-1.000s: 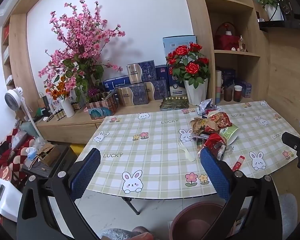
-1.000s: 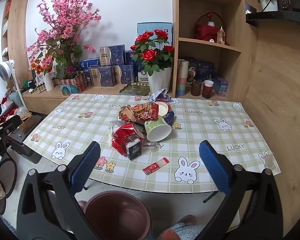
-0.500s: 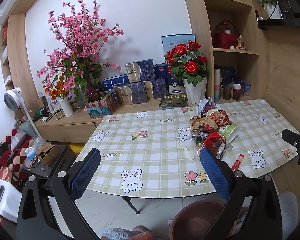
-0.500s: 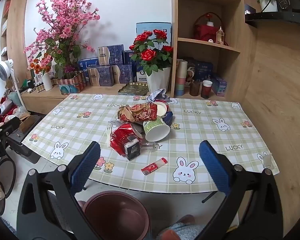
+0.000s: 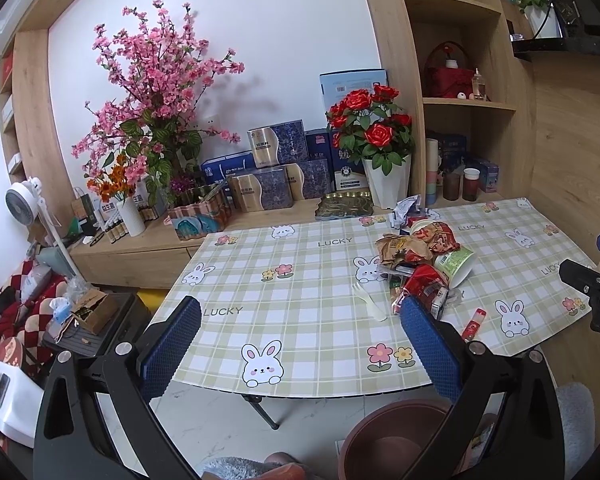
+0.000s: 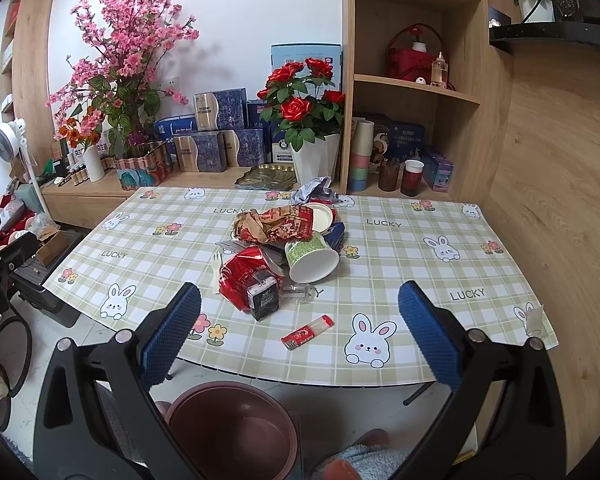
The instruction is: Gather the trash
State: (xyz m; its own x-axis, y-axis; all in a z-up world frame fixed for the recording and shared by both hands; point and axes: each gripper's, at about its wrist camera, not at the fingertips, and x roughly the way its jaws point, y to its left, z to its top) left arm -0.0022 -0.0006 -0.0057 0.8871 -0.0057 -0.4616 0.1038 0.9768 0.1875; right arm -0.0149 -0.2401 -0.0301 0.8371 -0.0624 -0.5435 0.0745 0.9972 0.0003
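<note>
Above table (image 6: 400,248), both hand-held grippers (image 6: 298,334) agape

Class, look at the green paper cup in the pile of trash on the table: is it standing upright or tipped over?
Tipped over. The green paper cup lies on its side on the table, its white base facing the camera, leaning against the other wrappers.

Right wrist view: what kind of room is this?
Most likely a home living or dining room: a folding table with a bunny-print cloth, wooden shelves with cups and gift boxes, and vases of artificial flowers.
</note>
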